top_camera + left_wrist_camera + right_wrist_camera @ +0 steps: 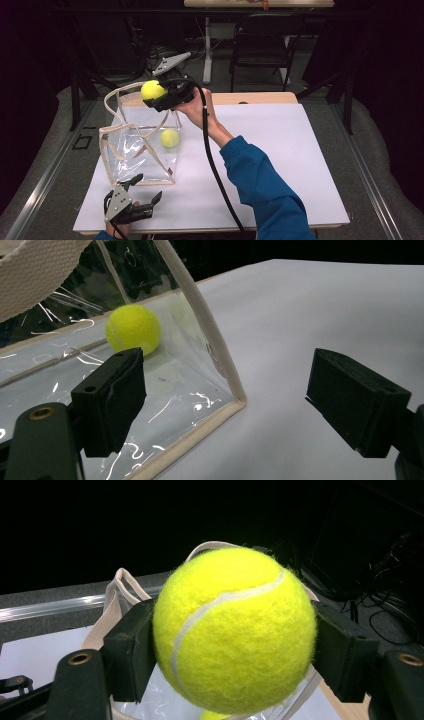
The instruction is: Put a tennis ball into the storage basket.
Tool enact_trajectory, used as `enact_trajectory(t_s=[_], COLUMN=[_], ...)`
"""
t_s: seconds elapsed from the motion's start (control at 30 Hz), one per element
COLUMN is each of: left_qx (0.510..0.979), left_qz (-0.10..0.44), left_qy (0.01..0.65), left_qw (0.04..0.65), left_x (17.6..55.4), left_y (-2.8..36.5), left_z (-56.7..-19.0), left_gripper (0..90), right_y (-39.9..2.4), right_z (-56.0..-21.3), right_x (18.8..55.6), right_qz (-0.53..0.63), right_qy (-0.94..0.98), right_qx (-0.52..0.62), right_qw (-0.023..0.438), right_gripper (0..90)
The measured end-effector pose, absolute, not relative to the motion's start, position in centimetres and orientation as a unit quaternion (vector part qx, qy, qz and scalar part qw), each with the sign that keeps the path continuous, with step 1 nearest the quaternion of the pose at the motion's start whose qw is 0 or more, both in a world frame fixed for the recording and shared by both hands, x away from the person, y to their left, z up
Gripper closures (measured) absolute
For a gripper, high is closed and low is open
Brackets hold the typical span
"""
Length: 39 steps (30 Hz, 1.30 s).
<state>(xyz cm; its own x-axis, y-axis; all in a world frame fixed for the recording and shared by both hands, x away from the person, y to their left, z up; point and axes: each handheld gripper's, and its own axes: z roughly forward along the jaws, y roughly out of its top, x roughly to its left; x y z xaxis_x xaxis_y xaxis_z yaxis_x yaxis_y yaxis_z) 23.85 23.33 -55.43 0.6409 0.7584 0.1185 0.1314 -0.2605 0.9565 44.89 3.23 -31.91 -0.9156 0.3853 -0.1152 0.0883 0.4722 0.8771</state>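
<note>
Starting at the lower left of the high view, your left gripper (141, 193) sits low near the front edge of the white table (280, 160), jaws spread wide with nothing between them; in the left gripper view the same jaws stand well apart, one in front of the bag's clear wall and the other over bare tabletop. Just above it in the high view, left of centre, stands the clear plastic bag (131, 150) with cream webbing trim and handles, its mouth open upward. Inside it, toward its right side, lies a tennis ball (170, 138), resting on the bottom; the left gripper view shows that ball (133, 329) through the clear wall. Higher, at the upper left-centre, your right gripper (153, 94) is clamped on a second tennis ball (152, 90), held over the bag's far upper rim. In the right gripper view this ball (235, 630) is pinched between both pads, the bag's handles behind it.
</note>
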Motion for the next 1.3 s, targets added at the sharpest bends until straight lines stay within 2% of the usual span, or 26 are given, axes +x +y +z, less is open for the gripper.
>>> enact_trajectory(t_s=[1.3], left_qx=[0.735], left_qz=[0.296], left_qy=[0.302], left_qw=[0.53], left_x=[23.8], left_y=[23.4], left_z=[-55.4], left_gripper=[15.7], right_y=[6.3], right_z=[-34.0], right_x=[45.9], right_qz=[0.431], right_qy=[0.88], right_qx=[0.148], right_qw=[0.134], right_gripper=[26.3])
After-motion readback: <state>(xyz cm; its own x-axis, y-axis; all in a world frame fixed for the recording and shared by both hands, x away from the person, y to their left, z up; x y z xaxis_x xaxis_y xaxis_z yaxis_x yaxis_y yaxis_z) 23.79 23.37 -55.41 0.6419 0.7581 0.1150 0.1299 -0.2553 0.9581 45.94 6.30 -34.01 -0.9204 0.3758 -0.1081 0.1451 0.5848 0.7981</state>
